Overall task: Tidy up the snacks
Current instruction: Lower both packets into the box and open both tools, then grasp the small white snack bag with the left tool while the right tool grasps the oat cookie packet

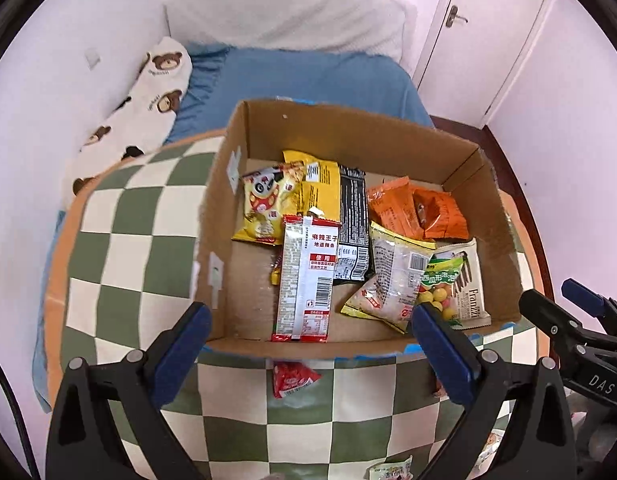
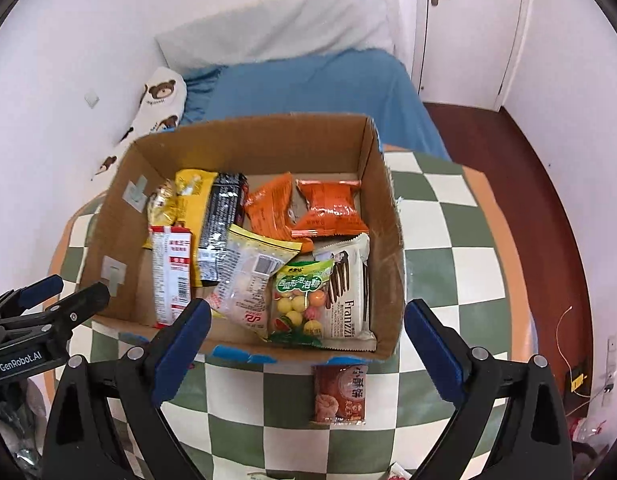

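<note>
An open cardboard box [image 1: 388, 128] [image 2: 244, 136] stands on a green-and-white checkered cloth and holds several snack packets: a red-and-white packet [image 1: 306, 280], yellow, black and orange packets [image 2: 332, 208], a candy bag [image 2: 298, 300]. My left gripper [image 1: 312, 344] is open and empty, just short of the box's near wall. A small red packet [image 1: 290, 380] lies on the cloth between its fingers. My right gripper [image 2: 308, 344] is open and empty at the box's near wall. A brown-red packet [image 2: 340, 394] lies on the cloth between its fingers.
The checkered cloth [image 1: 140, 216] [image 2: 460, 264] covers a round table. Behind it is a bed with a blue sheet [image 1: 308, 76] and a bear-print pillow [image 1: 148, 92]. More packets lie at the near edge [image 1: 392, 472]. The right gripper shows at the left view's right edge [image 1: 580, 320].
</note>
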Action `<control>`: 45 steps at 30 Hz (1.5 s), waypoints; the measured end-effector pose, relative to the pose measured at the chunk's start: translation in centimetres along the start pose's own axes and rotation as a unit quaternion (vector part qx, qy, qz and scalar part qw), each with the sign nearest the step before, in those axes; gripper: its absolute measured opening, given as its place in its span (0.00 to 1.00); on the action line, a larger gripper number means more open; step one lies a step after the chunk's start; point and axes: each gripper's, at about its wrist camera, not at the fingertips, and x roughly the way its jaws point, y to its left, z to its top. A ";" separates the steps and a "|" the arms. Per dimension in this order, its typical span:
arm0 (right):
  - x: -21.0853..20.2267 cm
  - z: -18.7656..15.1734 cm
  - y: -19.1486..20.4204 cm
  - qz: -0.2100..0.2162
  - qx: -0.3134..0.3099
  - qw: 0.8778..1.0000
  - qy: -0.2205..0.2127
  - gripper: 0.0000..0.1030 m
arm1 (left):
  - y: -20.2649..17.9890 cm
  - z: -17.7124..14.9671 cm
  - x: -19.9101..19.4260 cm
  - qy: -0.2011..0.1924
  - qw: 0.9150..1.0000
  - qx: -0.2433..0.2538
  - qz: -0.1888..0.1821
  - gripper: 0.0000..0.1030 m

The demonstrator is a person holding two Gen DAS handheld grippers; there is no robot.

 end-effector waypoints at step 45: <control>7.3 -26.4 -16.0 0.030 0.244 0.937 0.248 0.96 | -12.9 -23.3 14.1 0.298 0.953 0.020 -0.058 0.86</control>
